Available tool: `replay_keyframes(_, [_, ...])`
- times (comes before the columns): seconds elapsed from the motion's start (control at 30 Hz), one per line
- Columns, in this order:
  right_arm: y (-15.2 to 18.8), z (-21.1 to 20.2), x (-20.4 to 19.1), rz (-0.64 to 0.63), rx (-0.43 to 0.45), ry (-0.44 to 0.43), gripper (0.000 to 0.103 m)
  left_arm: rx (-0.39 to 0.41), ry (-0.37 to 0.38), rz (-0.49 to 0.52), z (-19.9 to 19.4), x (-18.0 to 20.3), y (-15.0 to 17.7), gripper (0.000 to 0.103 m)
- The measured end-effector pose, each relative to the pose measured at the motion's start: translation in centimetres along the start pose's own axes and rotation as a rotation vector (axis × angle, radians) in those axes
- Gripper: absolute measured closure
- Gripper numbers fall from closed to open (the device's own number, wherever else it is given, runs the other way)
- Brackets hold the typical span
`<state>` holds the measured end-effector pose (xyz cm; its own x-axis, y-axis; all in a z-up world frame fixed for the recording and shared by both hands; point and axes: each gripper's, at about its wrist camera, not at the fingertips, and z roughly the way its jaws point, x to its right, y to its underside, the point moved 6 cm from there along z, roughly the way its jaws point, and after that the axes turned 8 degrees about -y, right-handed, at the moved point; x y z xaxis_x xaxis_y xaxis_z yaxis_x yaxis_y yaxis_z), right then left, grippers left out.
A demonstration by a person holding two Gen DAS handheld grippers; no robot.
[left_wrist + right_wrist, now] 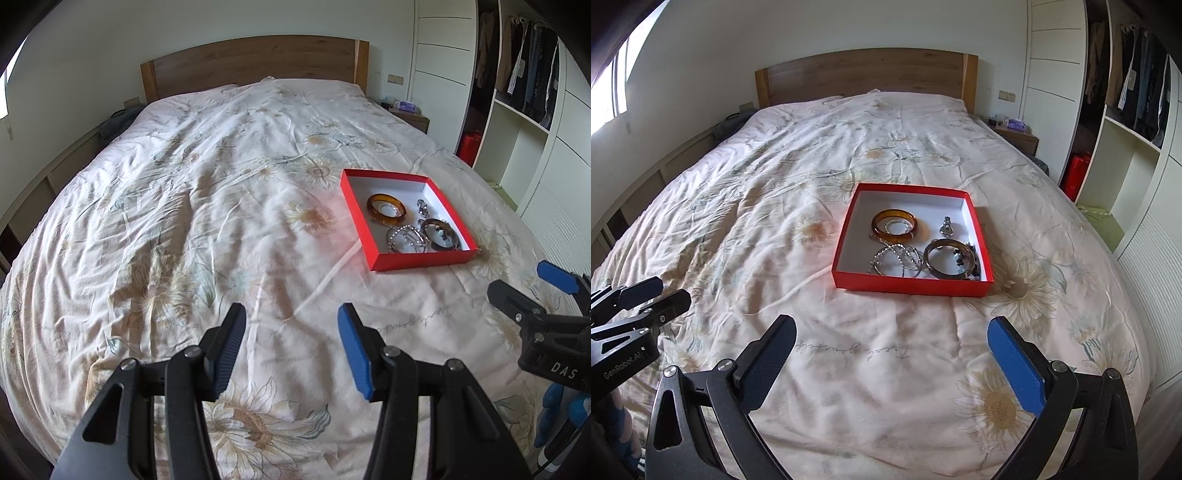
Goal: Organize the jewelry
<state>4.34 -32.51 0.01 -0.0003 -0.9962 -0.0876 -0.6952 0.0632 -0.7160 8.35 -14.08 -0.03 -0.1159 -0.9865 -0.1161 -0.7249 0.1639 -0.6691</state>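
A shallow red box (908,286) with a white inside lies on the bed; it also shows in the left wrist view (421,263). In it are an amber bangle (894,228), a dark bangle (947,263), thin silver bracelets (895,262), a small silver piece (946,226) and dark beads (973,267). My right gripper (892,332) is open and empty, just short of the box's near side. My left gripper (291,315) is open and empty over bare bedding, left of and nearer than the box. Each gripper shows at the edge of the other's view.
The bed has a wrinkled floral cover (775,206) and a wooden headboard (864,74). A bedside table (1015,136) stands at the far right. An open wardrobe with hanging clothes (1134,81) and a red bag (1076,173) are on the right.
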Motion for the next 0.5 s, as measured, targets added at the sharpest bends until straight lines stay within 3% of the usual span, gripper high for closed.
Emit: replay_keyframes(0.5, [0.8,1.8,1.8,-0.001,-0.083,-0.002,0.001,-0.059,-0.009,0.008,1.6,1.7,0.2,0.053])
